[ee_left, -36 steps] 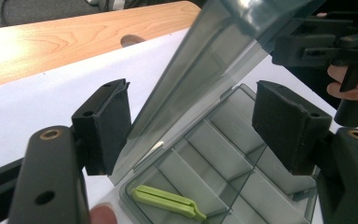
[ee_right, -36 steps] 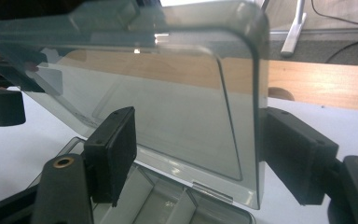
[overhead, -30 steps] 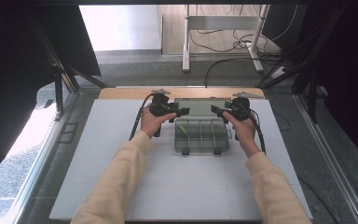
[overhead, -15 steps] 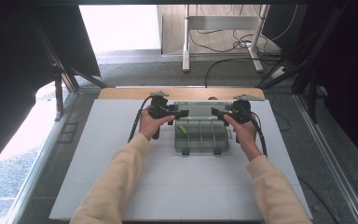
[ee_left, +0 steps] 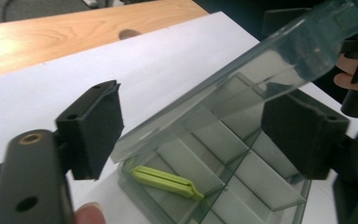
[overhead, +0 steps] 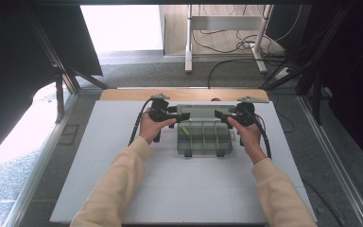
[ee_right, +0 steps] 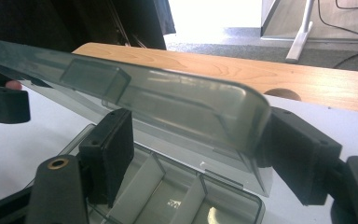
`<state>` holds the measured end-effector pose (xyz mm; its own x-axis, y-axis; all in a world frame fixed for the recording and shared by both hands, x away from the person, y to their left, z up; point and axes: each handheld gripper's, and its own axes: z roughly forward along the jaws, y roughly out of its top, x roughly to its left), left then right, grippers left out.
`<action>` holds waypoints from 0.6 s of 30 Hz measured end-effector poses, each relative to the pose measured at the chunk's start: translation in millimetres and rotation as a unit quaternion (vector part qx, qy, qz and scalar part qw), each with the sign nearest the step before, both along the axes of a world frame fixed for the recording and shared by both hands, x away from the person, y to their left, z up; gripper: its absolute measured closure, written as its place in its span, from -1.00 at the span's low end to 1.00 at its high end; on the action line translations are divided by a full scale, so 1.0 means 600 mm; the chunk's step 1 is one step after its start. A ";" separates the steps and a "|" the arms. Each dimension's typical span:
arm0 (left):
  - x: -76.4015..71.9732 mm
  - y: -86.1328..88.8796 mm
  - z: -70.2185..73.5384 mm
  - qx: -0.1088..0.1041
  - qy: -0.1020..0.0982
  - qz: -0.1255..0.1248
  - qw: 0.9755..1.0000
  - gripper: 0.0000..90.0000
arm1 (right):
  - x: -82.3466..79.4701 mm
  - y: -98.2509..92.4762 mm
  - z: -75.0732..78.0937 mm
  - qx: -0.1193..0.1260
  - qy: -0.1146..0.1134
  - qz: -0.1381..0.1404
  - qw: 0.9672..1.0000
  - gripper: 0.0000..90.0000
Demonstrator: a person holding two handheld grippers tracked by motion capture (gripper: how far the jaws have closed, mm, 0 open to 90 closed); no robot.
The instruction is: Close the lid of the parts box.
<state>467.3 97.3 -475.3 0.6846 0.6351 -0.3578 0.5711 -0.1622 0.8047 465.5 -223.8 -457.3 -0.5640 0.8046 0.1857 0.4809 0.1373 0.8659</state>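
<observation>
We have a clear plastic compartment box (overhead: 203,137) on the white bench (overhead: 123,179), its lid (ee_right: 168,102) half raised. It looks light, stiff, slippery. Our left claw (ee_left: 191,135) has just been spreading around the lid's edge; our right claw (ee_right: 196,154) straddles it, not pinching.

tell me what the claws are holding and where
Left claw has just been opening; the box lid lies between its jaws, ungripped. Right claw sits at the lid's far corner; a grip there cannot be told.
</observation>
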 end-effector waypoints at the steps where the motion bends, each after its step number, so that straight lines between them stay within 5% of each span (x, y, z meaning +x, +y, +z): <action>1: -0.003 0.003 0.001 0.003 -0.004 0.002 1.000 -0.59 | 0.000 0.000 0.000 0.000 0.000 0.000 1.000 -0.41; 11: -0.031 0.044 -0.001 0.057 -0.015 0.009 0.998 -0.71 | 0.000 0.000 0.000 0.000 0.001 0.002 1.000 -0.41; 16: -0.025 0.076 -0.008 0.048 0.025 0.044 0.998 -0.17 | 0.000 0.000 0.000 -0.001 0.000 0.001 1.000 -0.41; 18: -0.022 0.084 -0.005 0.035 0.025 0.066 0.997 0.13 | 0.000 0.000 0.000 -0.002 0.000 0.001 1.000 -0.41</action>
